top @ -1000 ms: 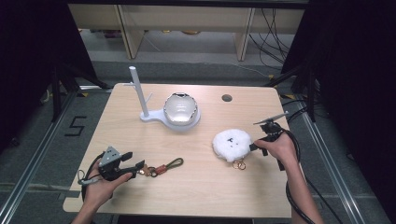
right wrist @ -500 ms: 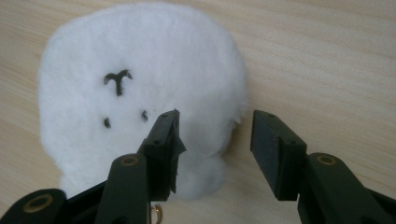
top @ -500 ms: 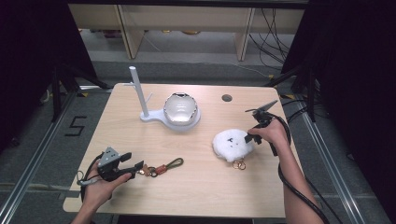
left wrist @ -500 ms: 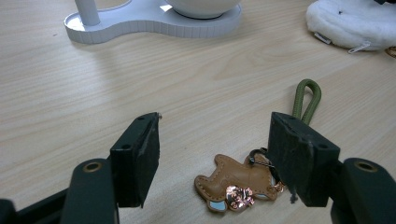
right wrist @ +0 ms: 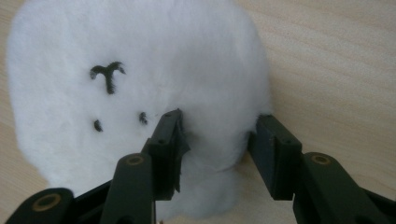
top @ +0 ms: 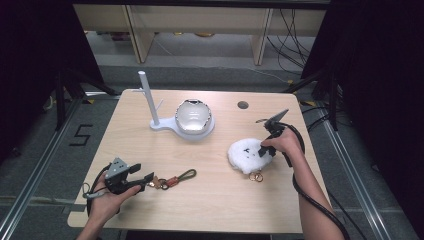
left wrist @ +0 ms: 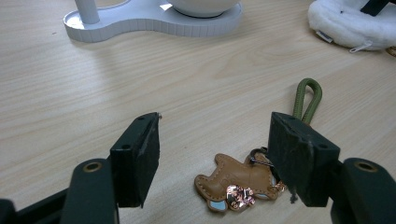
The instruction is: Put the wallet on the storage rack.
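White stand [top: 165, 125] with upright post [top: 147, 97] at far-left part of light wooden surface [top: 215, 200]. Domed, shiny white-grey object [top: 193, 116] sits in the stand's round base. Small dark round hole [top: 243, 105] in surface near far edge. Wooden shelving [top: 200, 25] and cables [top: 295, 30] behind. Number 5 [top: 80, 135] marked on floor at left.

Table [top: 210, 200] showing matt pale wood grain; plush pouch [right wrist: 140, 70] looking fluffy white fur; bear keychain [left wrist: 238, 179] showing stitched tan leather, shiny metal ring; stand [left wrist: 154, 21] looking smooth white plastic.
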